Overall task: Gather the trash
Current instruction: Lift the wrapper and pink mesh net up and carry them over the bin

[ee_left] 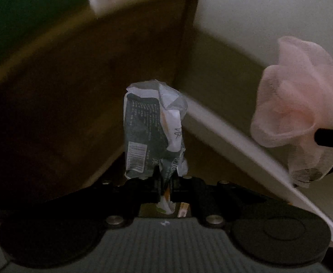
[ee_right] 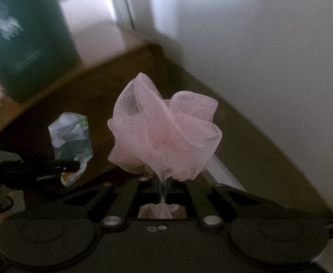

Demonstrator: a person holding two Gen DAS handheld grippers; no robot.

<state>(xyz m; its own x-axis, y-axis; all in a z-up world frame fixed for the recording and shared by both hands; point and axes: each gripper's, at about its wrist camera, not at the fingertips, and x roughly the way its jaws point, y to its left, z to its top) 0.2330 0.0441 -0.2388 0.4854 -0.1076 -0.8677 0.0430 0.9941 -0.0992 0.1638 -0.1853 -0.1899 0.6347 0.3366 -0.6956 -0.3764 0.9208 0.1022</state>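
left gripper (ee_left: 165, 186), fingers clenched on the lower end of a crumpled dark green wrapper (ee_left: 150, 132), which stands upright in the air before a brown wooden panel (ee_left: 86, 79). right gripper (ee_right: 163, 185), fingers clenched on the gathered base of a pink mesh net (ee_right: 164, 129), held aloft just right of the wrapper, near the white wall (ee_right: 269, 56). motion blur softens the green bin (ee_right: 23, 45) at upper left.

wrapper (ee_left: 154, 129) left of mesh (ee_left: 296, 104), both aloft.
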